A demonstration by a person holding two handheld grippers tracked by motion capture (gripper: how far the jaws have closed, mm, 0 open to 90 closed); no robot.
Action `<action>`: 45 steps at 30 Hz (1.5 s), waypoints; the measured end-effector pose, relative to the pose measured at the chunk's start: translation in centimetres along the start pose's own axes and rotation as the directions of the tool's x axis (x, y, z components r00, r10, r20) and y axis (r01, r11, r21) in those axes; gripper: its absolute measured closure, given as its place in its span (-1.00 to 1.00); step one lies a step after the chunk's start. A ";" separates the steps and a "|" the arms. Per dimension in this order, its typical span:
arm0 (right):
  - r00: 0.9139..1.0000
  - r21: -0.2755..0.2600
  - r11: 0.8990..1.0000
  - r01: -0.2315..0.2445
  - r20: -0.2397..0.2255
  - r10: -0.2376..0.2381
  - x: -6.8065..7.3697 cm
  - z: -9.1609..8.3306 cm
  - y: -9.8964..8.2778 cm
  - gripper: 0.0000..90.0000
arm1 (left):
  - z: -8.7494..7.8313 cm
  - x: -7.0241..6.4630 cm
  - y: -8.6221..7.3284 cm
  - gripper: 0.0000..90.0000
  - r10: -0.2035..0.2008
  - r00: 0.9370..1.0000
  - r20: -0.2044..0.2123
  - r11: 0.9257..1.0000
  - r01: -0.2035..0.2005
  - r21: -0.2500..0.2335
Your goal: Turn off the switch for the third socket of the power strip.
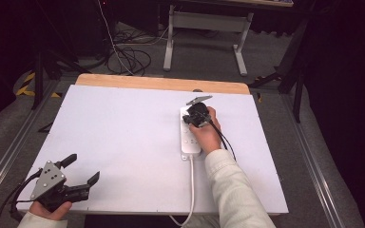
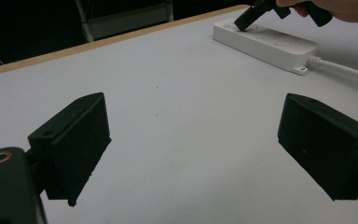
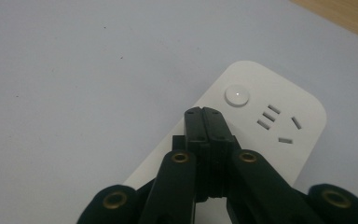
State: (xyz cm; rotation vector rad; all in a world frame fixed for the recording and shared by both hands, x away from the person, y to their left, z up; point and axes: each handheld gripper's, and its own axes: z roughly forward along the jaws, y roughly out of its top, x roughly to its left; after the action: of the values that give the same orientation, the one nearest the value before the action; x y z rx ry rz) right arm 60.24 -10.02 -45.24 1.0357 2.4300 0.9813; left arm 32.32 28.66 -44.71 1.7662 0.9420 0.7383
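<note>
1. Right gripper (image 3: 204, 112): jaws pressed fully together w/ nothing between them, tips over the white power strip (image 3: 279, 154), just short of its round button (image 3: 237, 95). Can't tell if the tips touch the casing.
2. Left gripper (image 1: 81, 168): jaws spread wide, holding nothing, low over the bare white table (image 1: 123, 137) at the near-left corner.
3. Strip lies right of centre on the table, cord (image 1: 191, 190) running to the near edge.
</note>
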 end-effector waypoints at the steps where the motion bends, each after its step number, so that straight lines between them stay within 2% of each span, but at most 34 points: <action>1: 1.000 0.003 1.000 0.004 0.004 -0.004 0.1 0.0 0.0 1.00 | 0.0 0.0 0.0 -0.79 -0.004 1.000 -0.001 1.000 0.004 -0.001; 5: 1.000 0.003 1.000 0.015 0.013 -0.015 0.2 0.0 0.0 1.00 | 0.0 0.0 0.0 -0.79 0.002 1.000 0.000 1.000 -0.002 0.006; 11: 1.000 -0.001 1.000 -0.007 0.009 0.007 0.2 0.0 0.0 1.00 | 0.0 -0.1 0.0 -0.79 -0.003 1.000 -0.004 1.000 0.003 0.001; 14: 1.000 0.005 1.000 0.007 0.021 -0.007 0.4 0.0 0.0 1.00 | 0.0 0.0 0.0 -0.79 0.002 1.000 -0.002 1.000 -0.002 0.005; 18: 1.000 0.002 1.000 -0.023 0.022 0.022 0.3 0.0 -0.1 1.00 | 0.0 -0.1 0.0 -0.79 -0.002 1.000 0.000 1.000 0.002 0.002; 35: 0.998 0.017 0.999 -0.035 0.047 0.034 0.7 0.0 0.1 1.00 | 0.0 -0.1 0.0 -0.79 -0.002 1.000 -0.001 1.000 0.002 0.002; 39: 0.998 -0.007 1.000 -0.020 0.057 0.020 0.8 -0.4 0.1 1.00 | 0.0 0.0 0.0 -0.79 -0.007 1.000 0.000 1.000 0.007 0.003; 42: 0.998 -0.090 0.995 -0.053 0.023 0.055 0.7 -1.2 0.2 1.00 | 0.1 0.0 0.0 -0.79 -0.009 1.000 0.000 1.000 0.009 0.004; 45: 0.999 -0.102 0.994 -0.031 0.018 0.033 1.0 -1.8 0.4 1.00 | 0.1 0.0 0.0 -0.79 -0.005 1.000 -0.003 1.000 0.005 0.003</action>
State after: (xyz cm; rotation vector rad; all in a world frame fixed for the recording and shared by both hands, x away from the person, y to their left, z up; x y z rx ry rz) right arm 58.82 -9.94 -43.66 1.0463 2.3283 1.0887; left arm 32.38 28.61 -44.73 1.7654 0.9492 0.7370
